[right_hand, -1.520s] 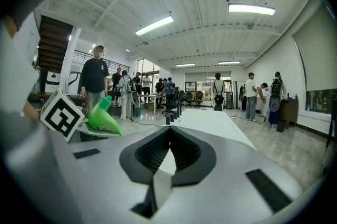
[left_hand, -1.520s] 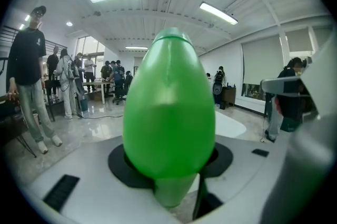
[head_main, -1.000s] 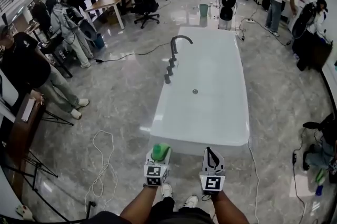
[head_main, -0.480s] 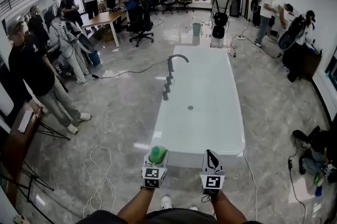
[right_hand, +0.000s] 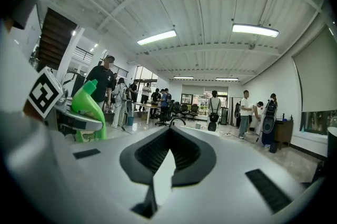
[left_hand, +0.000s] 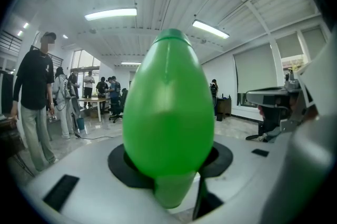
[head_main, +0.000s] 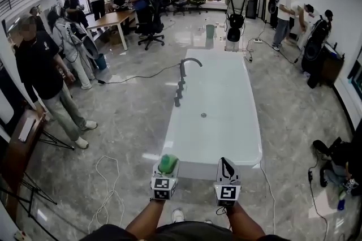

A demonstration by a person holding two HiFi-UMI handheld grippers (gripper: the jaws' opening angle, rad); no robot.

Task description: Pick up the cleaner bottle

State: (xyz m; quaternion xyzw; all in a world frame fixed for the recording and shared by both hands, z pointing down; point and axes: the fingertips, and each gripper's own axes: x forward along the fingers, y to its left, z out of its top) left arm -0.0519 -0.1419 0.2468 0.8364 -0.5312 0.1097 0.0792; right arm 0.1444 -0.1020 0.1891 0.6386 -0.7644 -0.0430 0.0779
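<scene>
The green cleaner bottle (head_main: 167,164) is up off the floor at the bottom middle of the head view, with my left gripper (head_main: 165,172) shut on it. In the left gripper view the bottle (left_hand: 168,107) fills the centre, its narrow end down between the jaws of the left gripper (left_hand: 171,175). My right gripper (head_main: 227,165) is held beside it on the right, jaws shut with nothing in them. The right gripper view shows its black pads (right_hand: 181,157) closed together, and the bottle (right_hand: 88,110) upright off to the left.
A long white bathtub (head_main: 218,115) with a dark faucet (head_main: 186,67) lies straight ahead. A white cable (head_main: 107,177) loops on the floor at left. A person (head_main: 48,81) stands beside a wooden stand (head_main: 22,138) at left; several people stand farther back.
Both grippers have risen a little, the bottle still held in the left one. The head view has tilted up, and the person at left has shifted.
</scene>
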